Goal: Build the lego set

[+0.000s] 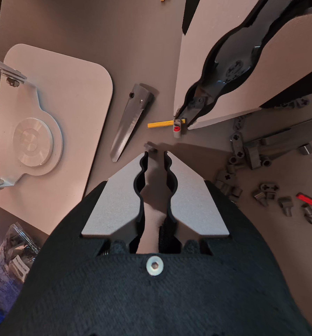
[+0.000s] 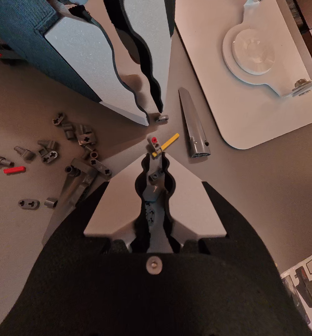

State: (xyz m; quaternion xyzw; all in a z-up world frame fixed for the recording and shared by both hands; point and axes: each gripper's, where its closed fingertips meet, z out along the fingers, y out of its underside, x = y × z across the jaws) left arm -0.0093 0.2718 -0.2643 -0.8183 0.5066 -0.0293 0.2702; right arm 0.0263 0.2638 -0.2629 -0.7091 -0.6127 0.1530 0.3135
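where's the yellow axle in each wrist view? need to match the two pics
Left wrist view: yellow axle lies right of centre, level, at the right gripper tips, through a grey connector with a red pin.
Right wrist view: yellow axle sits just above centre, slanting up to the right, at this view's own fingertips.
Shared landmark: the long grey tapered panel lying beside it.

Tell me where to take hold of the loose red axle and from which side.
Grip the red axle at mid-length, from above, fingers across its width. It lies flat on the table, its long sides apparently clear of the grey connectors nearby.
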